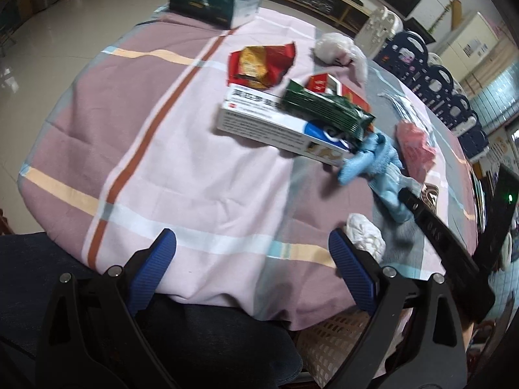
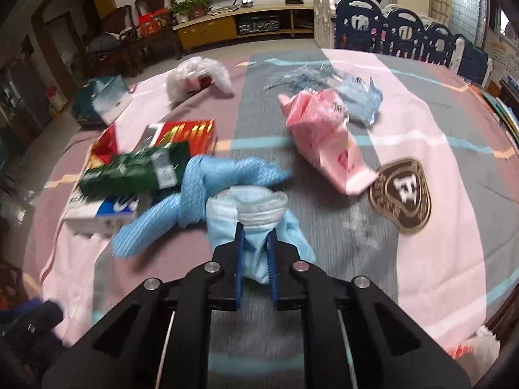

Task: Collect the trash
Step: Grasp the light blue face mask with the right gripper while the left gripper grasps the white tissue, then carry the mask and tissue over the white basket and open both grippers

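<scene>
My right gripper [image 2: 256, 230] is shut on a crumpled light-blue and white face mask [image 2: 246, 207], low over the striped tablecloth [image 2: 438, 149]. Just left of it lies a knotted blue cloth [image 2: 201, 188], and a pink plastic bag [image 2: 321, 139] lies beyond it. My left gripper [image 1: 253, 240] stands open over the table's near edge with nothing between its fingers. A crumpled white tissue [image 1: 366, 236] sits by its right fingertip. Further in lie a white box [image 1: 279, 126], a green packet [image 1: 324, 110] on top of it and a red-gold wrapper [image 1: 259, 64].
A white plastic bag [image 2: 198, 77], a red box [image 2: 185, 133] and a dark green gift bag [image 1: 214, 0] lie toward the far side. A brown badge [image 2: 402, 194] marks the cloth on the right. A woven basket [image 1: 331, 340] stands below the table edge, beside a person's dark trouser leg [image 1: 201, 340].
</scene>
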### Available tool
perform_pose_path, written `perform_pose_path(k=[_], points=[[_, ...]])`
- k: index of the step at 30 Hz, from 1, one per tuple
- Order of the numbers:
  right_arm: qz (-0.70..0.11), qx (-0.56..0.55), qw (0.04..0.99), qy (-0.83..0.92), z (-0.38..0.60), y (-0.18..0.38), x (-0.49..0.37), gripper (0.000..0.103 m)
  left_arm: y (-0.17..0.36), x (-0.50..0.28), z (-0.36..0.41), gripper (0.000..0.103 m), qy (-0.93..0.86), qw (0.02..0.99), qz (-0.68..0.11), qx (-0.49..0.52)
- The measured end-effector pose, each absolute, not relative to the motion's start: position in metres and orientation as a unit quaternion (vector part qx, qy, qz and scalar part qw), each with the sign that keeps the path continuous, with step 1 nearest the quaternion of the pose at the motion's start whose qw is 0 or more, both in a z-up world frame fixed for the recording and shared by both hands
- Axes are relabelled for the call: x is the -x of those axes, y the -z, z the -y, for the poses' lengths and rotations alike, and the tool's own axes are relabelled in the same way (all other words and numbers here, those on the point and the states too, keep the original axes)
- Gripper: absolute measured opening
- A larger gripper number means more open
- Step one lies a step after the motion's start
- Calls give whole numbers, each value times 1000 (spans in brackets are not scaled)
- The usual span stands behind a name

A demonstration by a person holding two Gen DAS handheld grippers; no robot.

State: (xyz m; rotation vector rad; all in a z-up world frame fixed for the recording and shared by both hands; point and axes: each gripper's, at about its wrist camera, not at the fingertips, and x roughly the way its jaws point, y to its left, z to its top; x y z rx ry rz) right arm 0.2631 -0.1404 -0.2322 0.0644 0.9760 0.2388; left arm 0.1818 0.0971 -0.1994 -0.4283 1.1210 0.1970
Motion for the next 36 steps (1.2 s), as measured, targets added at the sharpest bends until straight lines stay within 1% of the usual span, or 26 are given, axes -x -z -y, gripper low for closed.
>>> perform_pose_path(k=[1,3,5,8,15,17,19,20,21,22,23,24,25,26,27,28,29,30,32,33,36], points=[[-474,-34,871,-125,140,233,-254,11,200,-182,-95,95,-89,821,-528,198],[-488,-44,859,-151,137,236,-236,4,201,-184,-93,95,-88,819,-532,196],[-494,-67,847,-184,134,237,-220,3,203,-185,-95,95,-89,816,-533,205],[-478,-102,849,-201,136,226,-202,3,204,-184,-97,95,-90,815,-531,214],[-409,-157,888,-140,187,189,-187,3,207,-190,-73,95,-49,814,-545,197],[-406,-159,892,-117,201,189,-188,3,212,-195,-57,95,-20,806,-556,201],[-413,-166,890,-102,211,195,-192,3,215,-201,-37,95,0,807,-562,184],[-420,-171,886,-94,216,200,-193,6,216,-202,-29,93,3,810,-561,169],[-422,-178,884,-89,221,202,-192,14,216,-204,-20,91,4,816,-558,149],[-422,-187,883,-84,226,205,-190,20,216,-205,-12,84,6,822,-554,133],[-419,-201,882,-81,232,207,-188,34,217,-207,-4,77,12,827,-551,114],[-416,-211,881,-76,237,208,-185,39,219,-210,4,75,19,829,-551,99],[-414,-219,881,-73,242,209,-183,43,222,-212,8,69,23,828,-552,93],[-416,-225,878,-72,244,211,-181,43,226,-215,11,60,31,827,-554,92],[-419,-226,876,-73,245,212,-180,44,229,-216,14,54,45,825,-555,97],[-423,-225,875,-73,244,213,-180,45,230,-217,14,41,57,825,-553,104],[-424,-219,876,-75,241,213,-179,50,229,-216,14,24,77,826,-547,113],[-423,-211,878,-77,236,213,-180,52,227,-216,13,21,83,827,-544,117],[-425,-194,880,-88,223,211,-182,64,222,-213,6,20,70,833,-537,118],[-427,-186,880,-98,215,211,-185,68,219,-212,1,19,62,835,-532,126],[-432,-136,882,-128,182,211,-197,71,209,-207,-25,18,38,841,-516,161]])
